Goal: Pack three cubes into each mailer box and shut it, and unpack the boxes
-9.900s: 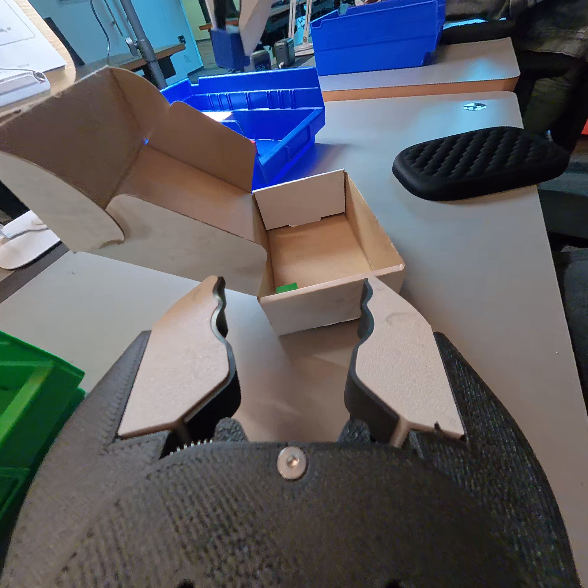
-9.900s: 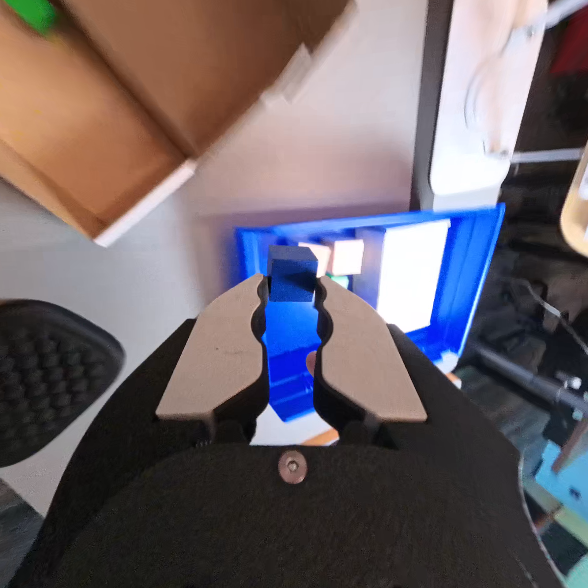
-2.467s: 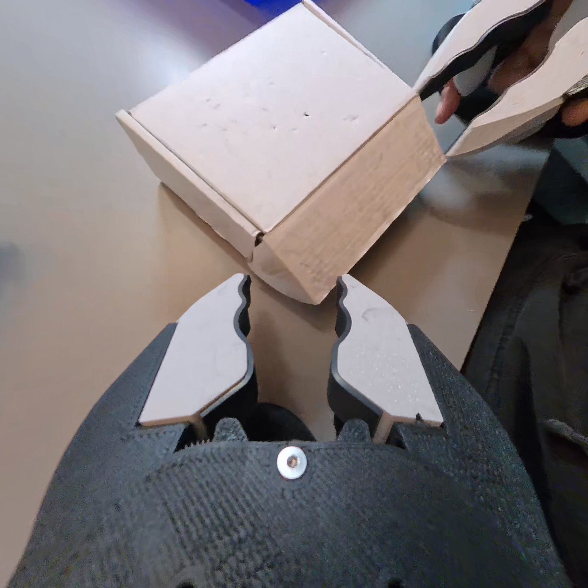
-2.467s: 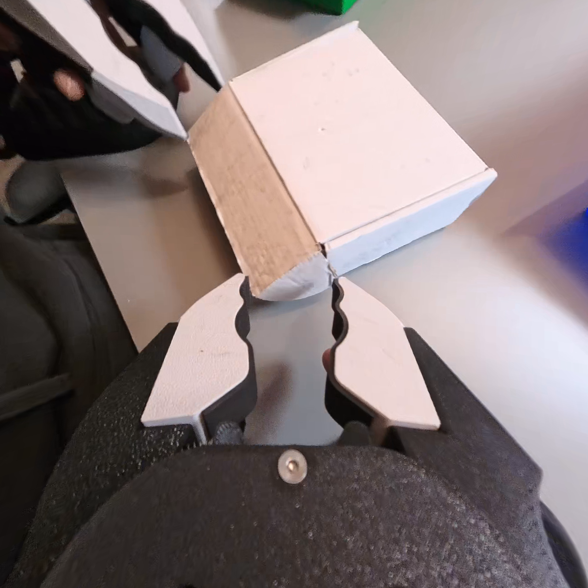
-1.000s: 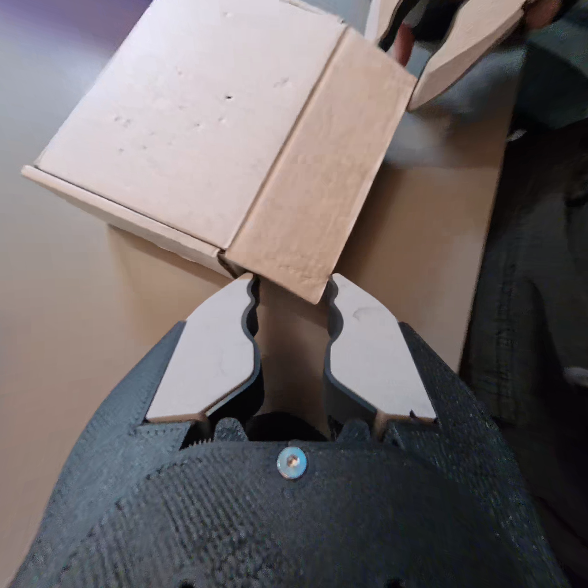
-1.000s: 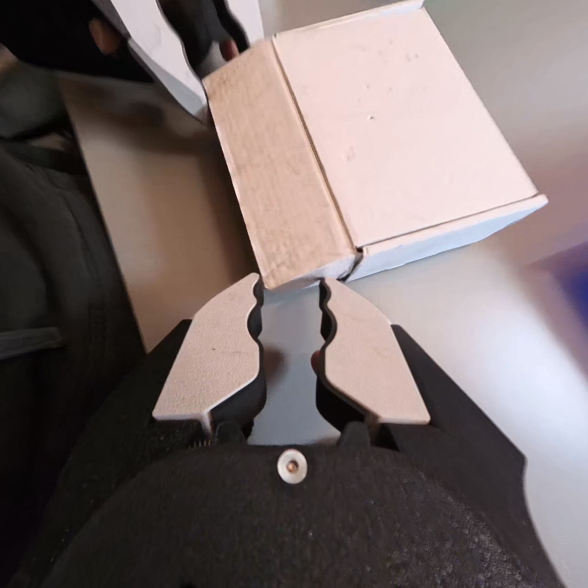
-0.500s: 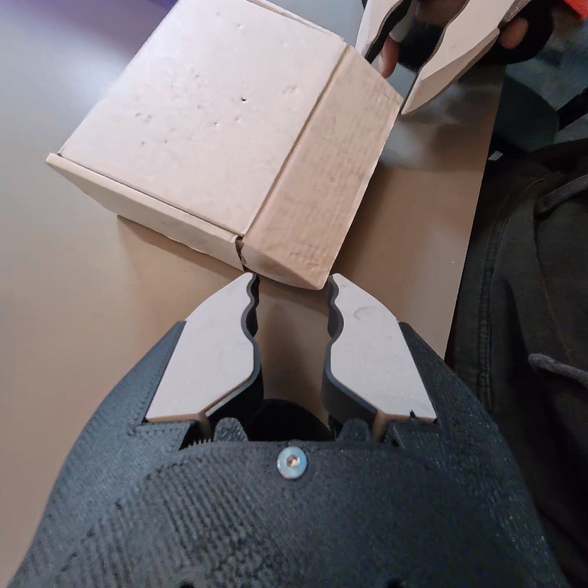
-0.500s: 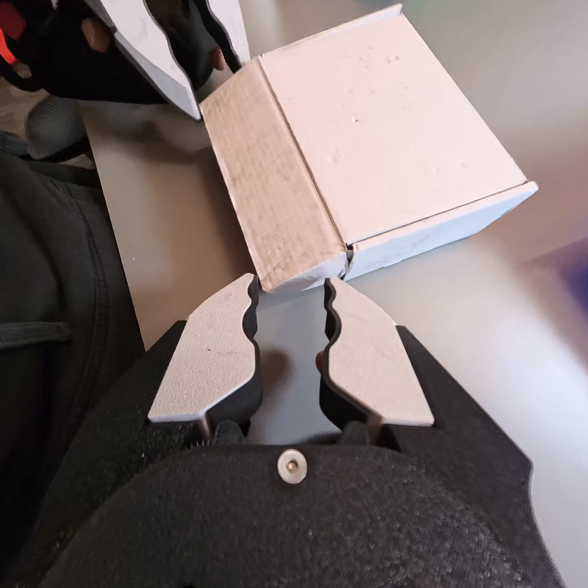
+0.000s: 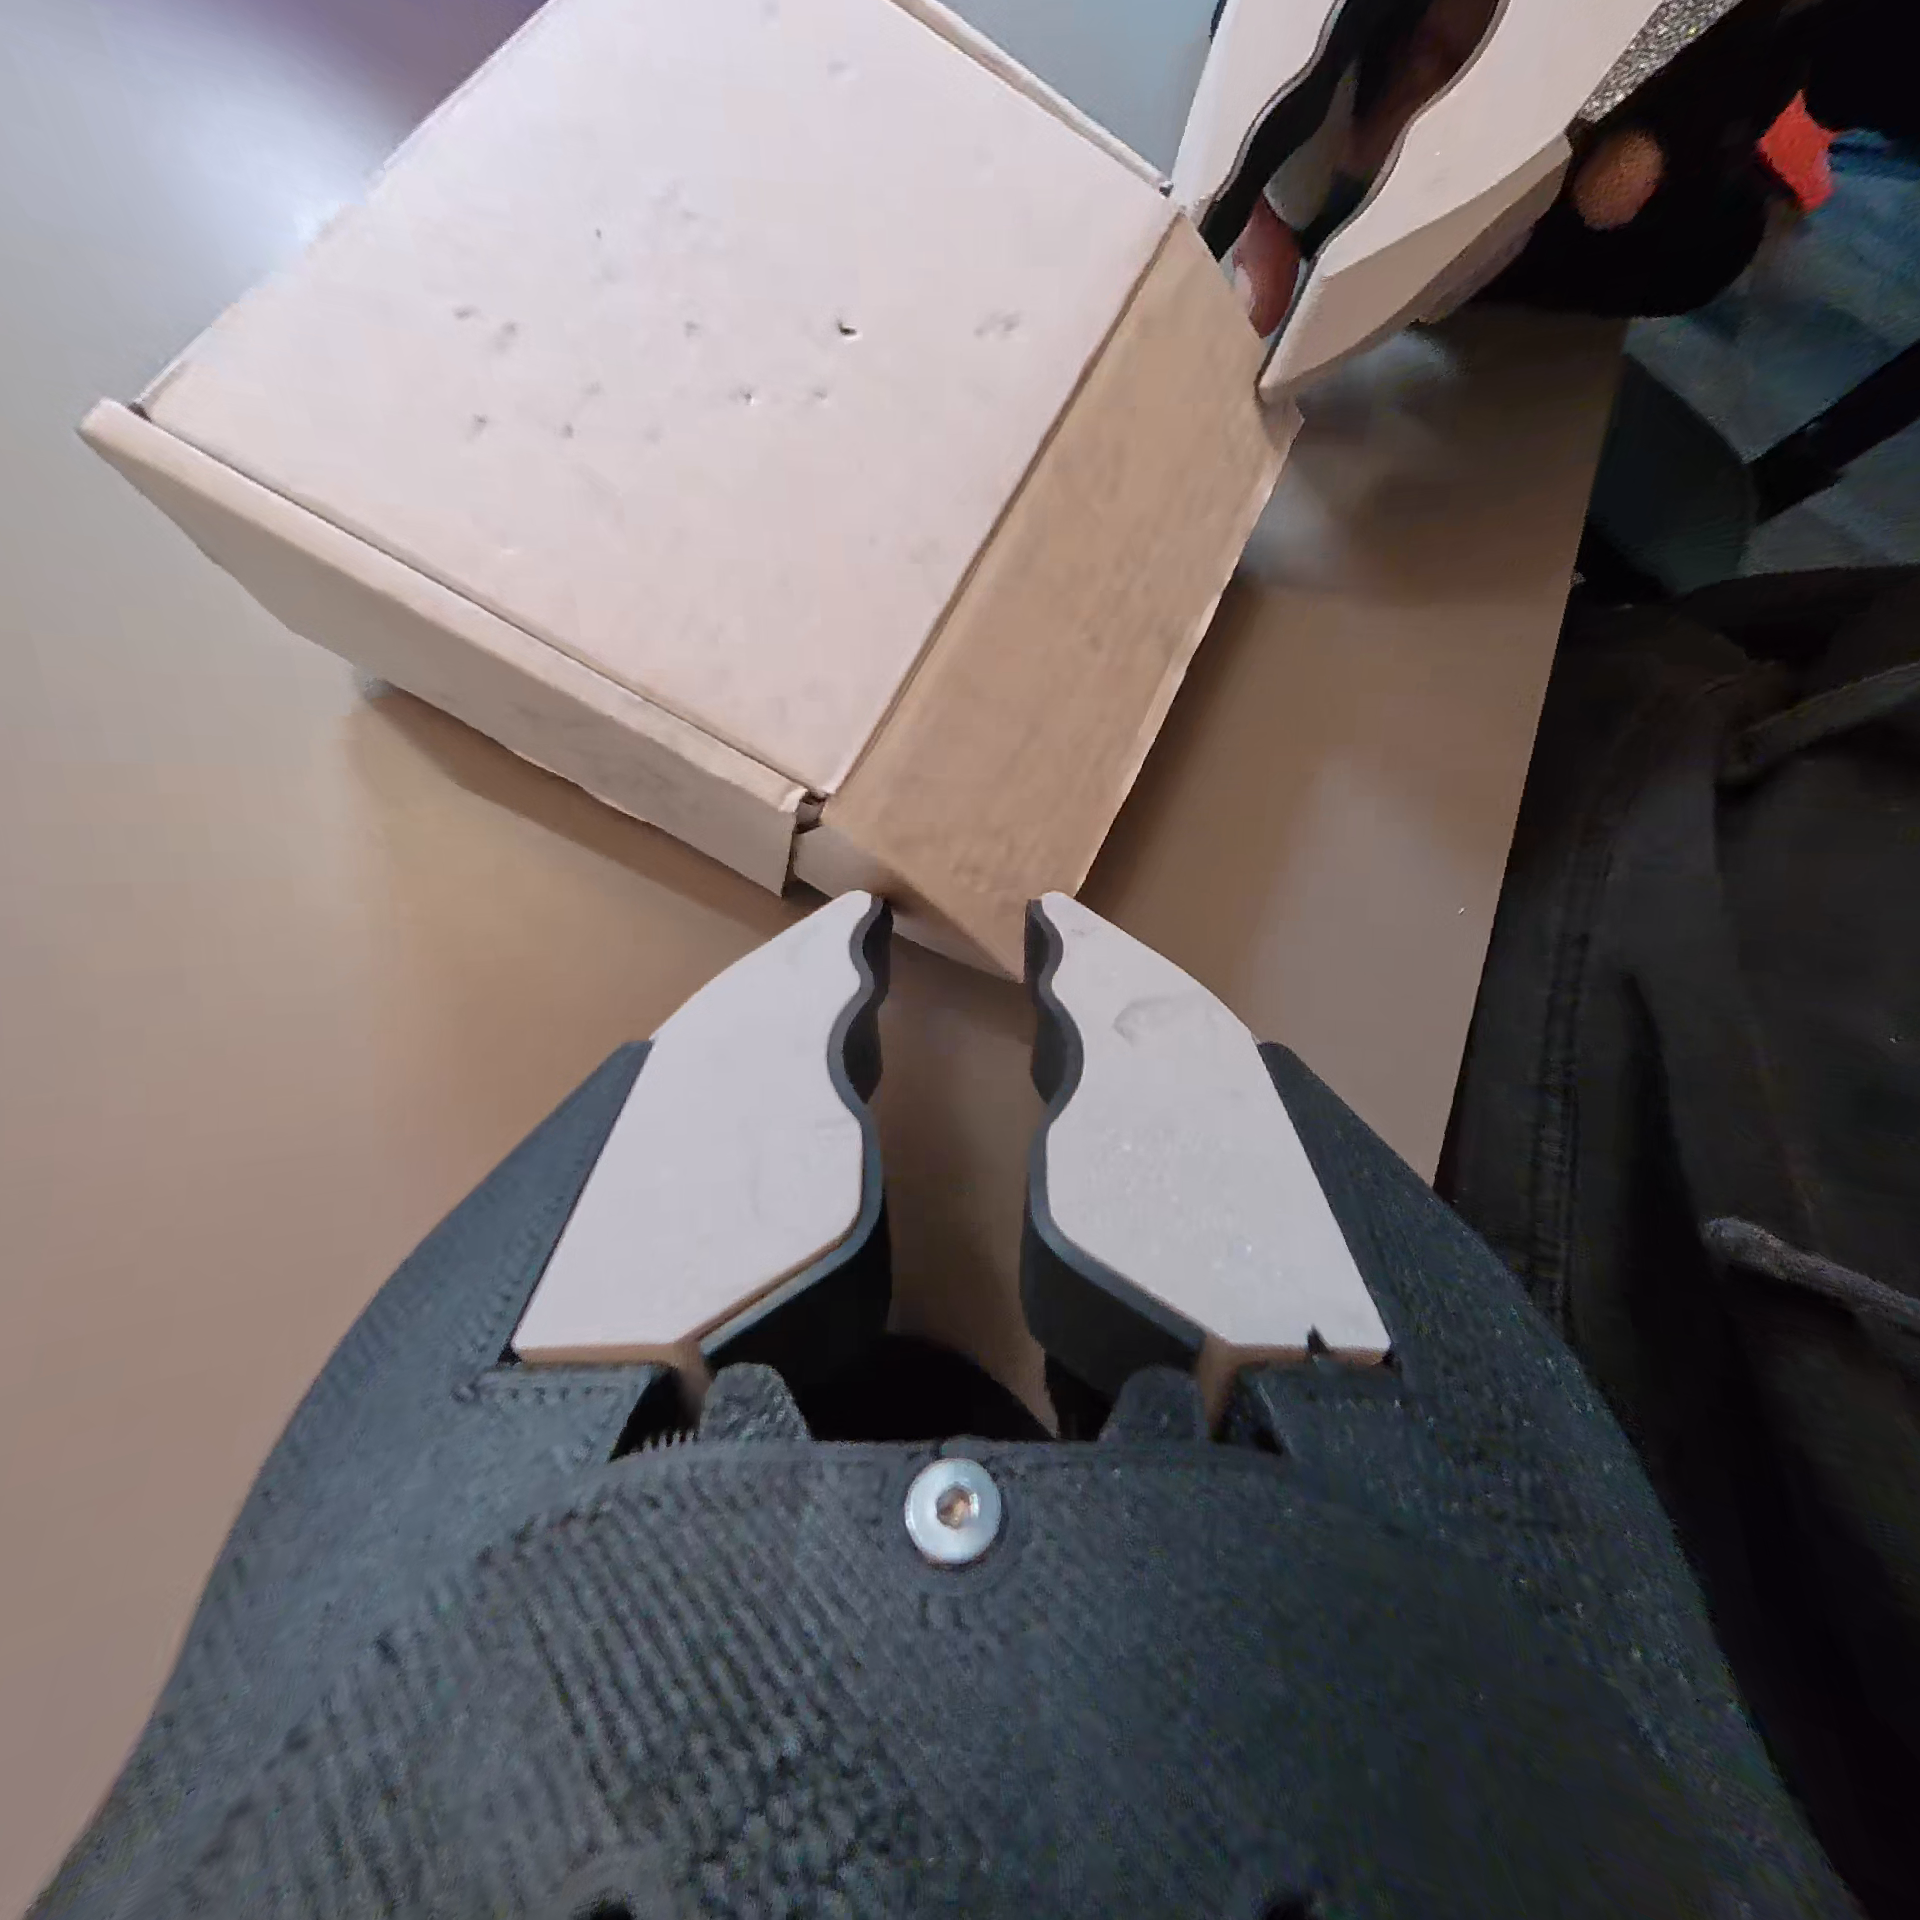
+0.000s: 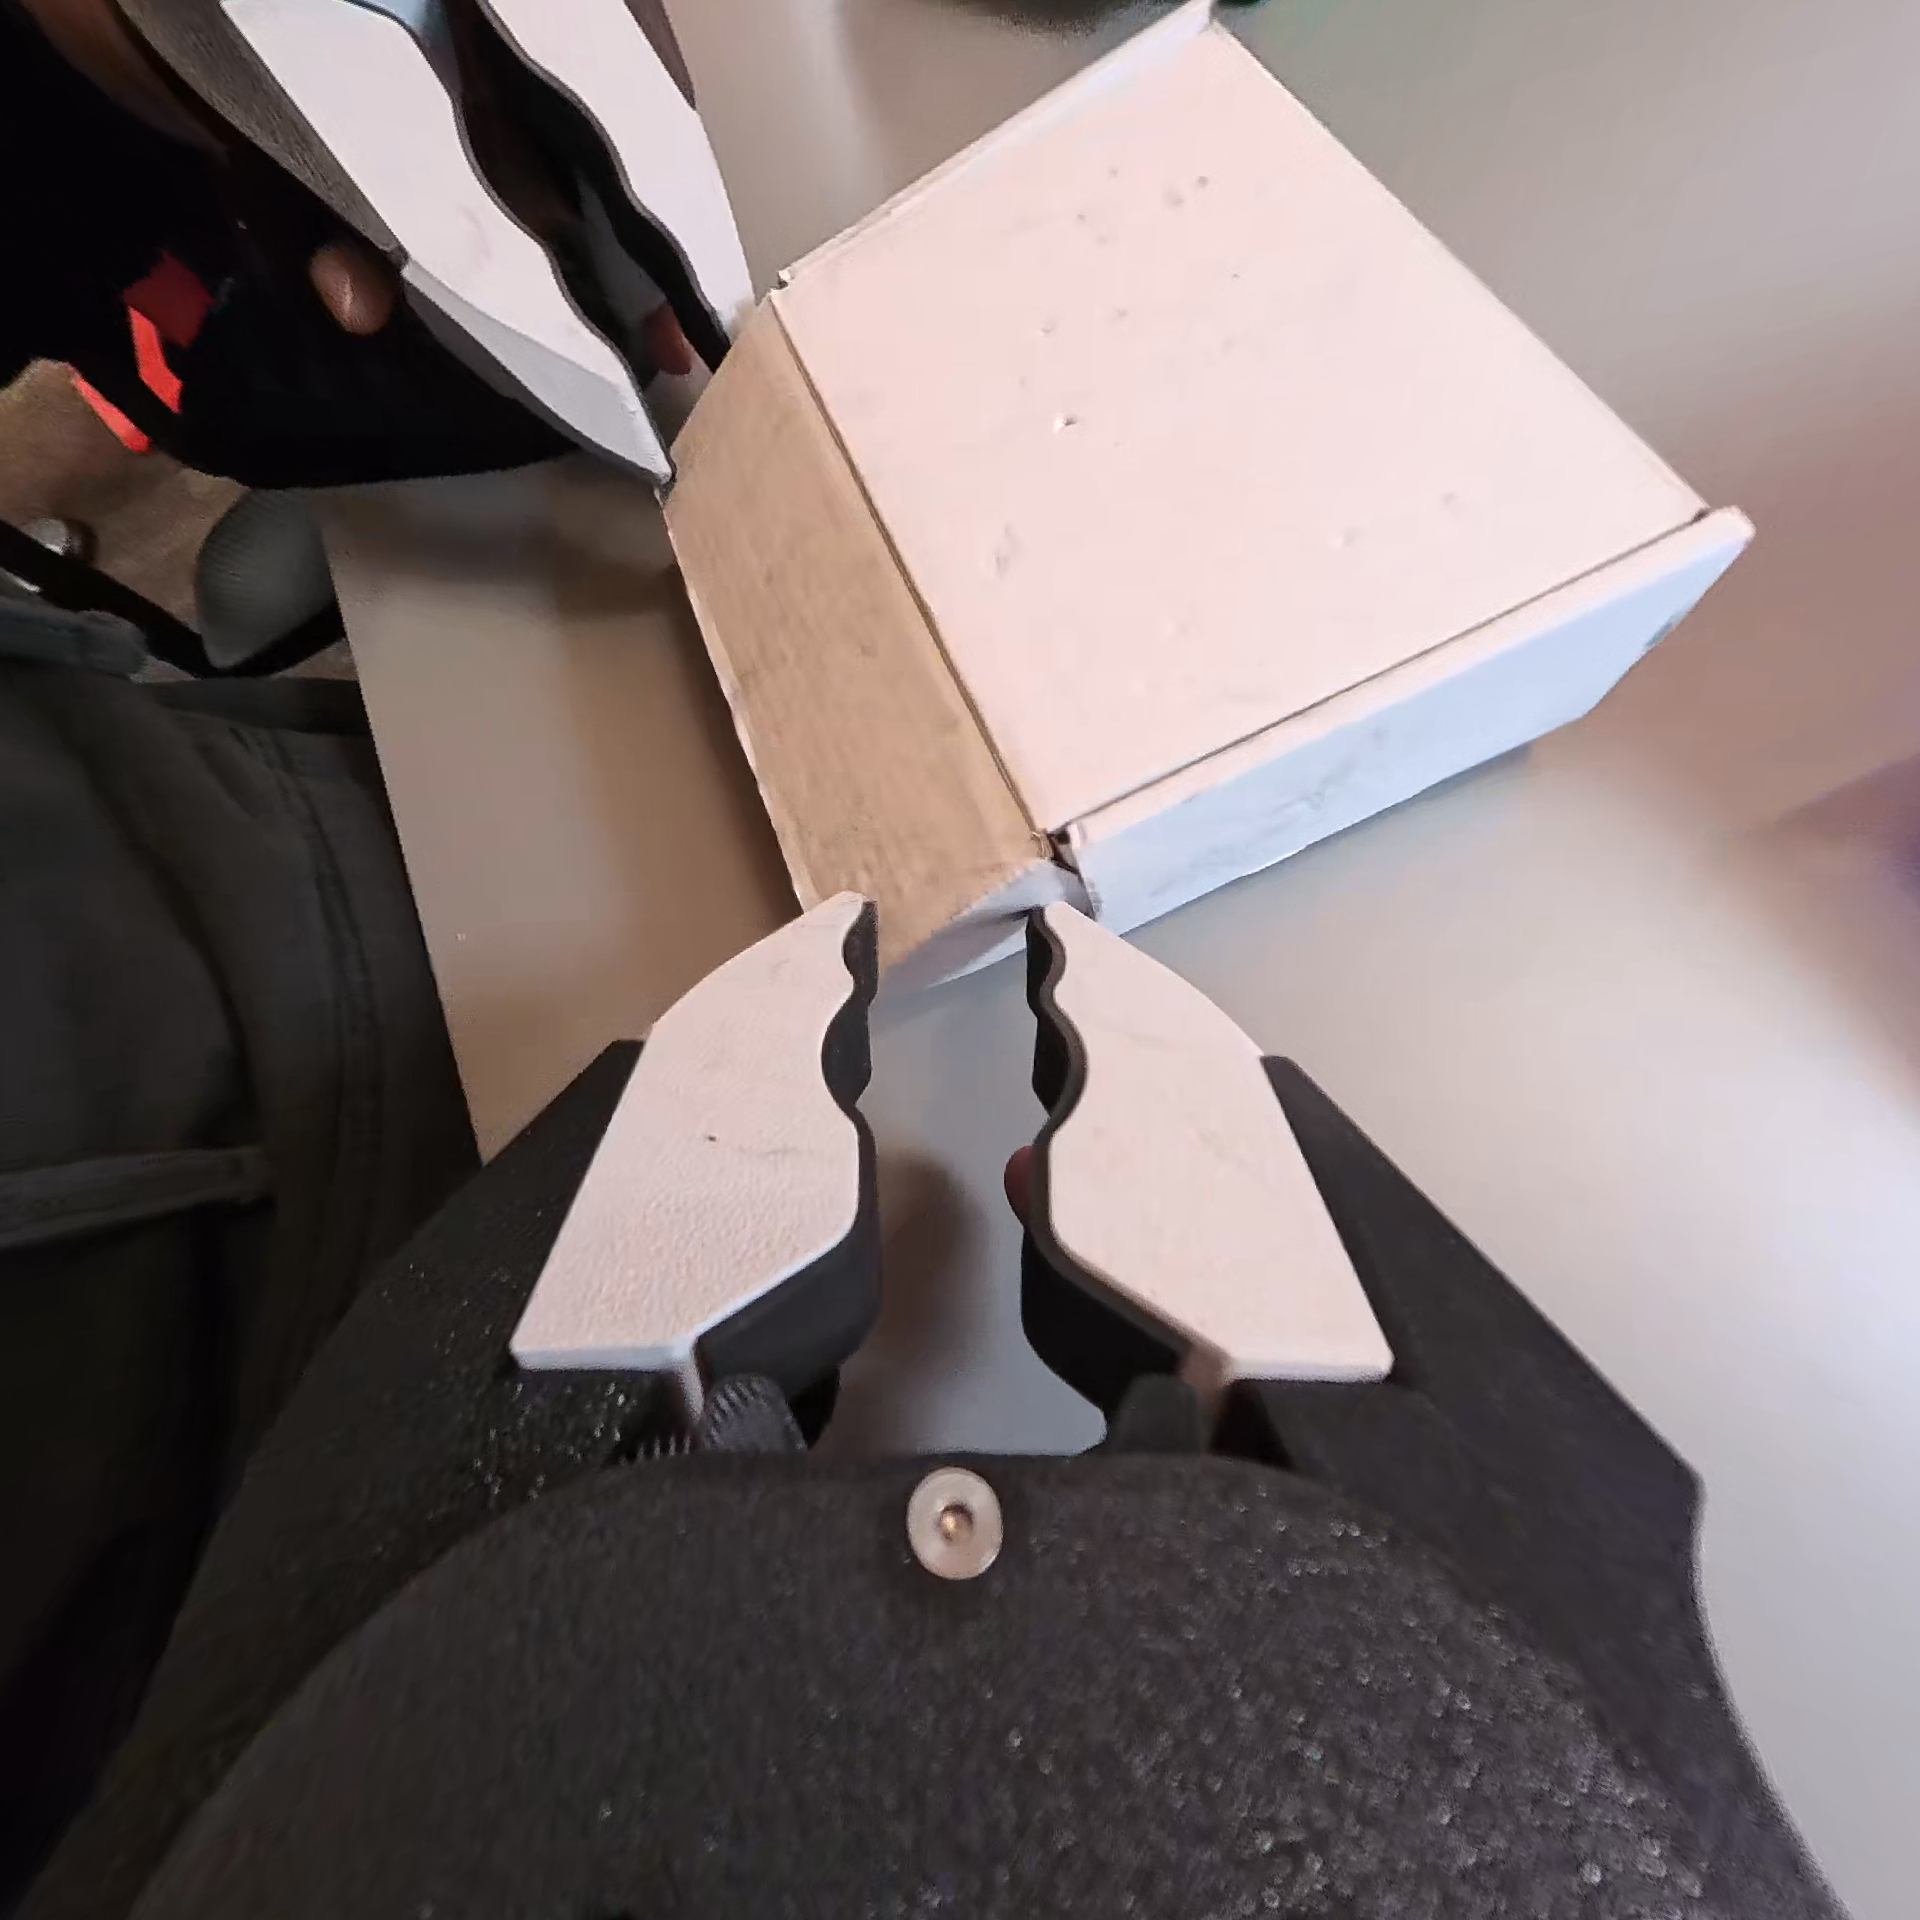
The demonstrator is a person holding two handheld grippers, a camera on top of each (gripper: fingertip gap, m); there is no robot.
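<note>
A closed cardboard mailer box (image 9: 675, 416) lies on the table near its front edge; it also shows in the right wrist view (image 10: 1195, 416). Its brown front flap (image 9: 1070, 623) slants outward. My left gripper (image 9: 956, 925) has its jaws narrowed around the flap's left corner, and the corner fills the gap between the tips. My right gripper (image 10: 951, 925) is narrowed the same way around the flap's right corner. Each gripper shows in the other's view at the far corner: the right one (image 9: 1242, 301), the left one (image 10: 707, 395). No cubes are visible.
The table (image 9: 312, 1039) ends just in front of the box. A person's dark clothing (image 9: 1714, 1039) is beyond that edge, also in the right wrist view (image 10: 156, 935). A black chair armrest (image 10: 260, 592) is below the left gripper. The grippers' ends are close to 15 cm from one another.
The open box is shut and lies near the table's front edge. Over the last second both grippers narrowed their jaws around the front flap's two corners.
</note>
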